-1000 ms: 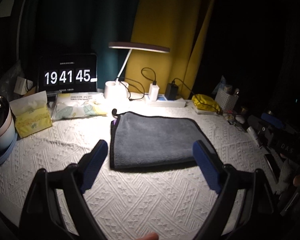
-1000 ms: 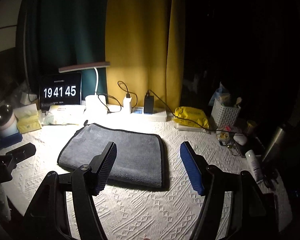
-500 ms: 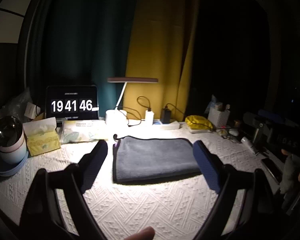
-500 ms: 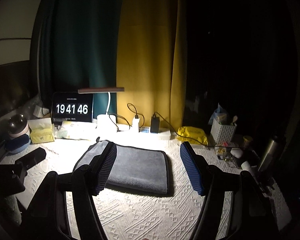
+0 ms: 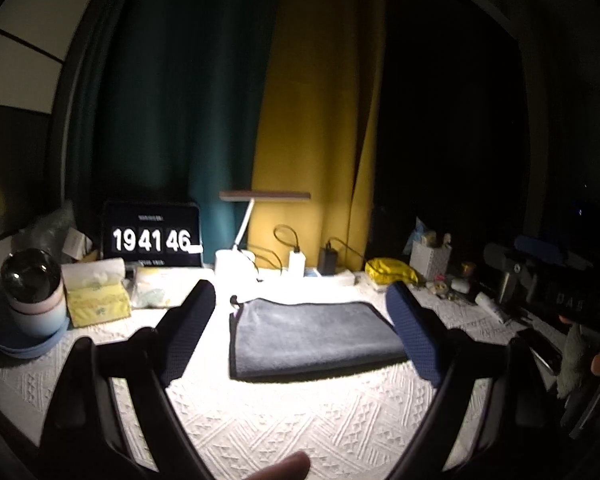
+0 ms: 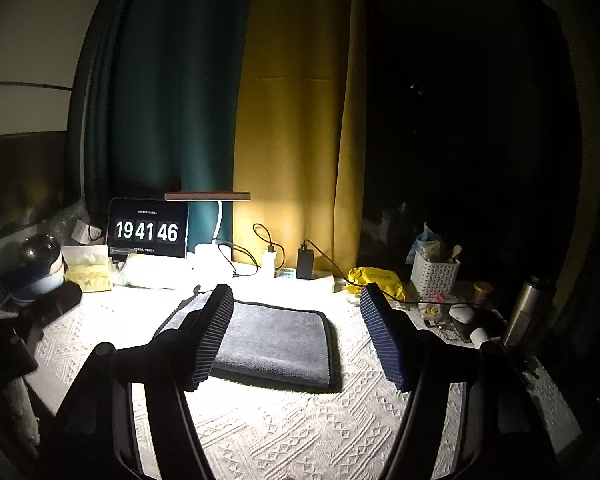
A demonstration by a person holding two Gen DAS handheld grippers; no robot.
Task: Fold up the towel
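A grey towel (image 5: 312,336) lies folded into a flat rectangle on the white textured tablecloth (image 5: 284,420), under the desk lamp. It also shows in the right wrist view (image 6: 276,342). My left gripper (image 5: 300,320) is open and empty, held back from the towel's near edge. My right gripper (image 6: 296,328) is open and empty, also back from the towel, with its left finger (image 6: 212,336) covering the towel's left part. The right gripper shows at the right edge of the left wrist view (image 5: 540,276).
At the back stand a tablet clock (image 5: 152,238), a white desk lamp (image 5: 236,256), a power strip with chargers (image 5: 320,272), tissue packs (image 5: 96,296), a round jar (image 5: 32,292), a yellow pouch (image 6: 374,280), a white basket (image 6: 436,276) and a metal flask (image 6: 528,308).
Both grippers have drawn back and tilted up, so the towel looks smaller and lower in both views. The towel has not moved. The clock went from 45 to 46.
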